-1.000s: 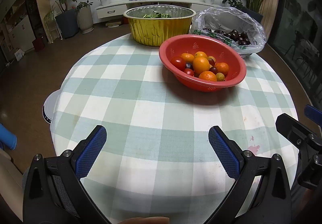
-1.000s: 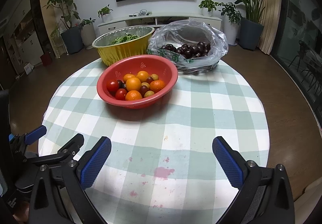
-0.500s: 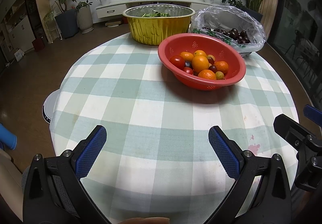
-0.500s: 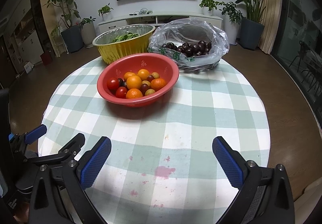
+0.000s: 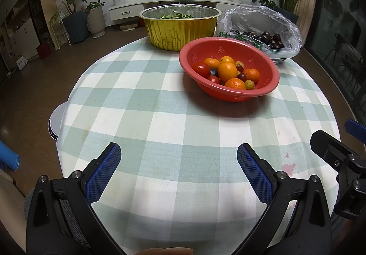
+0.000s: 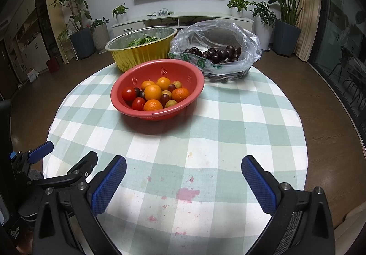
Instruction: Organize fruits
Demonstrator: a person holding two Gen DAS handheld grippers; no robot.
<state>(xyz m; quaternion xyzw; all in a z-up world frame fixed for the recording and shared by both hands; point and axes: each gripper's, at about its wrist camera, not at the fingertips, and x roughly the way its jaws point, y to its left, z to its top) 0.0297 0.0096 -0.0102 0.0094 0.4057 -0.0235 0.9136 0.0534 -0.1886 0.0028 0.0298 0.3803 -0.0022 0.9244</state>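
Observation:
A red colander bowl (image 5: 270, 71) (image 6: 194, 78) on the round checked table holds oranges (image 5: 227, 71) (image 6: 152, 92), red tomatoes (image 5: 200, 69) (image 6: 128, 93), dark small fruits and pale small fruits. Behind it to the right, a clear plastic bag (image 5: 286, 26) (image 6: 249, 46) holds dark cherries (image 5: 267, 38) (image 6: 216, 53). My left gripper (image 5: 178, 163) is open and empty over the near table edge. My right gripper (image 6: 183, 172) is open and empty, to the right of the left one, which shows in the right wrist view (image 6: 68, 163).
A gold foil basin (image 5: 180, 30) (image 6: 139, 52) with green leaves stands behind the red bowl. The tablecloth (image 5: 137, 94) has pink stains near the front (image 6: 187, 194). A white round object (image 5: 56, 122) sits beside the table's left edge. Plants, a TV cabinet and floor surround the table.
Both grippers have moved slightly forward toward the bowl; the bowl and bag appear a little nearer. Both jaws stay open.

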